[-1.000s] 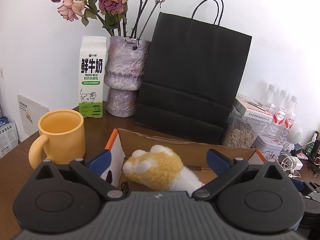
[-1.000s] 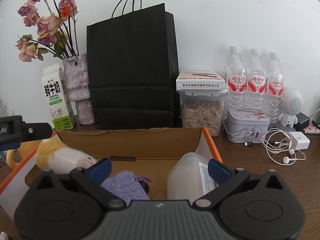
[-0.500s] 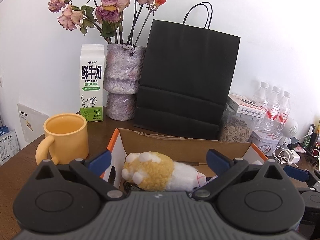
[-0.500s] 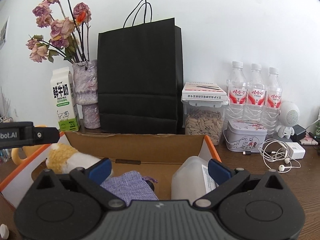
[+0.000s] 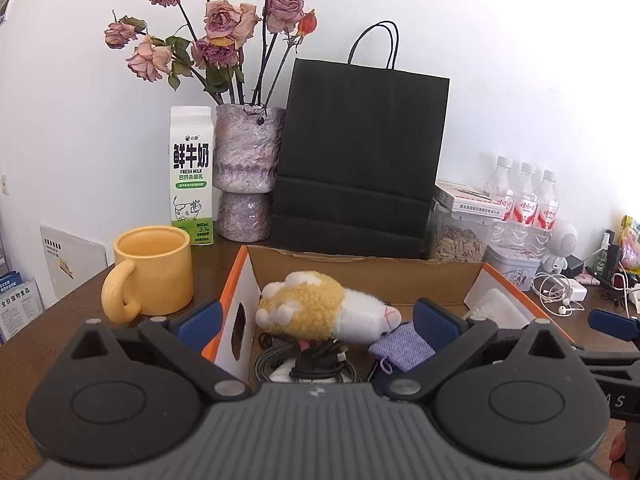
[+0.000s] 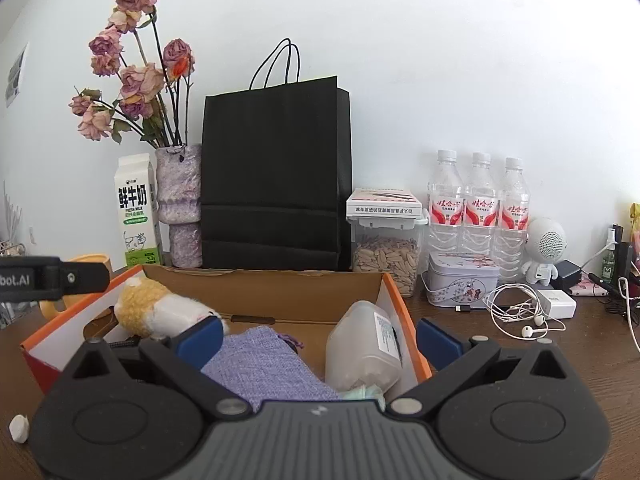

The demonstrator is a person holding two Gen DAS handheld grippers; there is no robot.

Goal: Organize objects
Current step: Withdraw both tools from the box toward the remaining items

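Your left gripper (image 5: 316, 318) gapes wide, empty, above the orange-rimmed cardboard box (image 5: 234, 280); only its view shows black coiled cables (image 5: 316, 358) under the yellow-and-white plush toy (image 5: 320, 306). Your right gripper (image 6: 320, 338), equally wide and empty, reveals the translucent plastic bottle (image 6: 362, 346) beside the purple cloth pouch (image 6: 260, 360).

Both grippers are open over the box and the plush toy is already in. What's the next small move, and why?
Probably swing the left gripper left toward the yellow mug. It stands on the table just outside the cardboard box, close by, while the plush toy already lies inside and the jaws are open and empty.
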